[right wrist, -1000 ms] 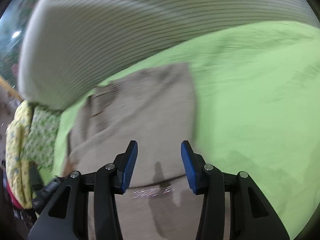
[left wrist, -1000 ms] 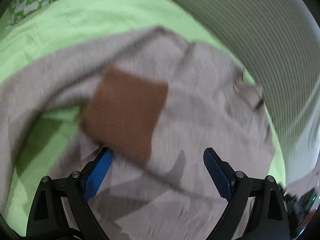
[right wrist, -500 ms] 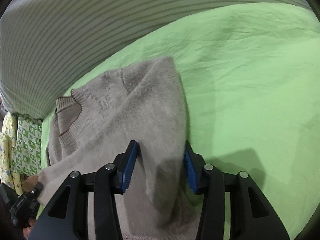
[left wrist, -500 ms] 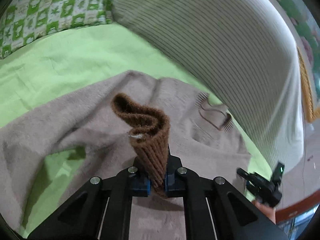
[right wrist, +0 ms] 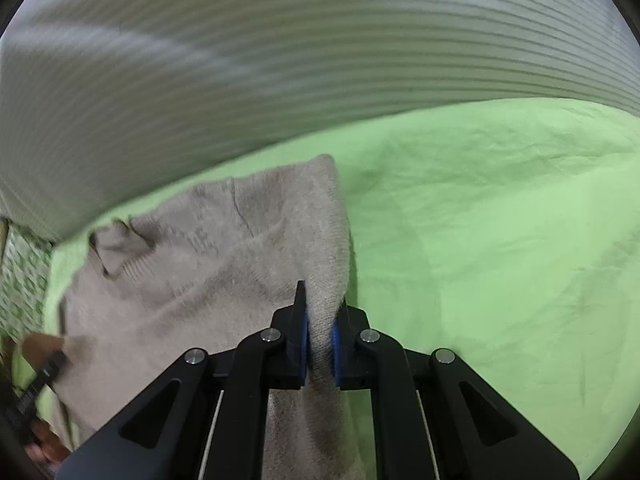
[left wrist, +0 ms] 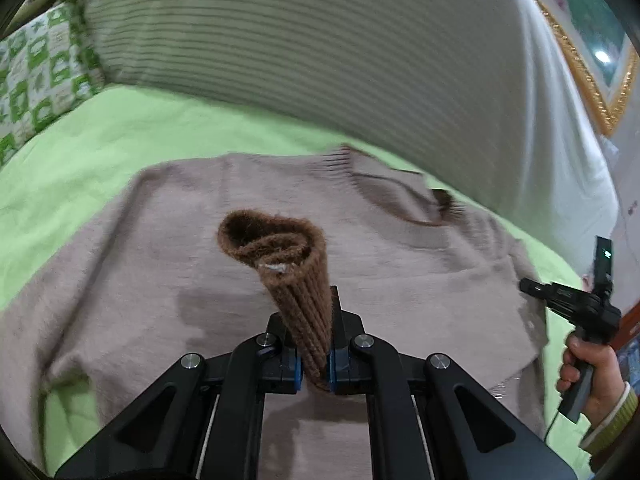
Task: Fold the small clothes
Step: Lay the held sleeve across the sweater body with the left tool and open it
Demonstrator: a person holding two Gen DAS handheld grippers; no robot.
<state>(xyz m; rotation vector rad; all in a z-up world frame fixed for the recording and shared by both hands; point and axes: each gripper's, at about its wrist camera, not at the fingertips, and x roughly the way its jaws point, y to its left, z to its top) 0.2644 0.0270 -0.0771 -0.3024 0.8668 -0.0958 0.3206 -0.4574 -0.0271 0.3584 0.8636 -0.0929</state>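
A small beige fuzzy sweater (left wrist: 384,264) lies on a green bed sheet (left wrist: 80,160), collar toward the striped pillow. My left gripper (left wrist: 314,368) is shut on the sweater's brown ribbed cuff (left wrist: 288,256), which stands up over the sweater's middle. My right gripper (right wrist: 320,344) is shut on the sweater's right edge (right wrist: 324,240), where the beige knit (right wrist: 180,280) meets the sheet (right wrist: 500,260). The right gripper's body and the hand holding it show in the left wrist view (left wrist: 580,312).
A large striped pillow (left wrist: 320,60) lies along the far side of the sweater and fills the top of the right wrist view (right wrist: 280,60). A green-and-white checked cushion (left wrist: 36,80) sits at the far left. A gold picture frame (left wrist: 592,80) is at the right.
My left gripper closed on the brown cuff and carried it over the sweater's middle. My right gripper moved onto the sweater's right edge and shut on it.
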